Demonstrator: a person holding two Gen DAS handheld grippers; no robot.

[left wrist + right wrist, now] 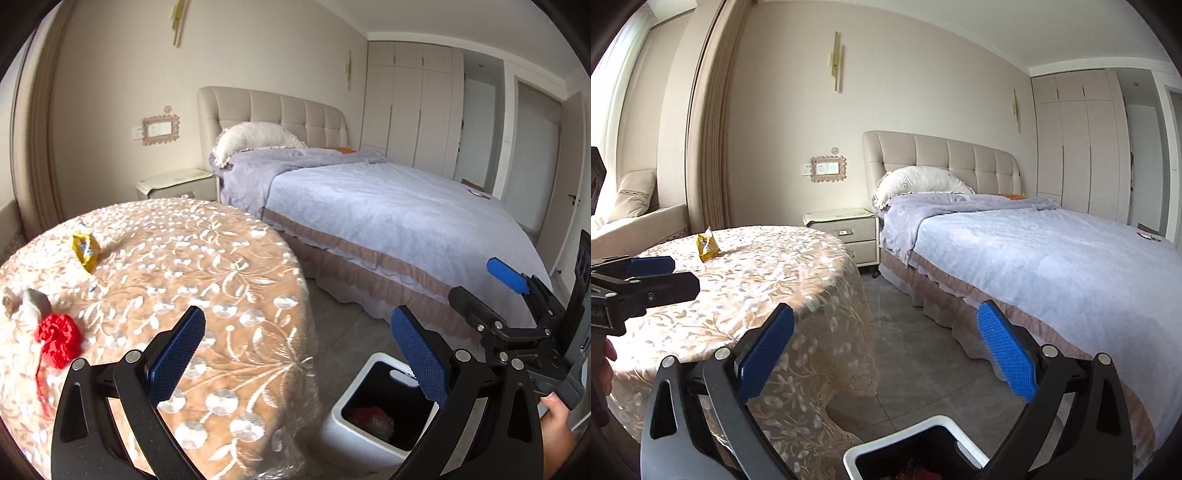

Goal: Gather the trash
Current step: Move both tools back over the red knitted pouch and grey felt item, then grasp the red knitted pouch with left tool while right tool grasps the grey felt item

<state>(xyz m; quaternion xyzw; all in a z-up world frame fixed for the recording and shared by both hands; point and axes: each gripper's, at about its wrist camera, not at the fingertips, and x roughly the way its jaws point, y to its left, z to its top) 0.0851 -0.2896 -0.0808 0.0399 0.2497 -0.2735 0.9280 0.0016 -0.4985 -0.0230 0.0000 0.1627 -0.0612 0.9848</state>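
Trash, red and pale scraps, lies inside white bin point(343, 410); left gripper point(299, 354) and right gripper point(886, 354) both spread, holding nothing

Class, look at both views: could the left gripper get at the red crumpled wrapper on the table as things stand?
Probably yes. The left gripper is open and empty, and the red wrapper lies on the table just off its left finger, with nothing between them.

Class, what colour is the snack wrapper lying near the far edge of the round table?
Yellow, with a small blue mark; the snack wrapper shows best in the left wrist view.
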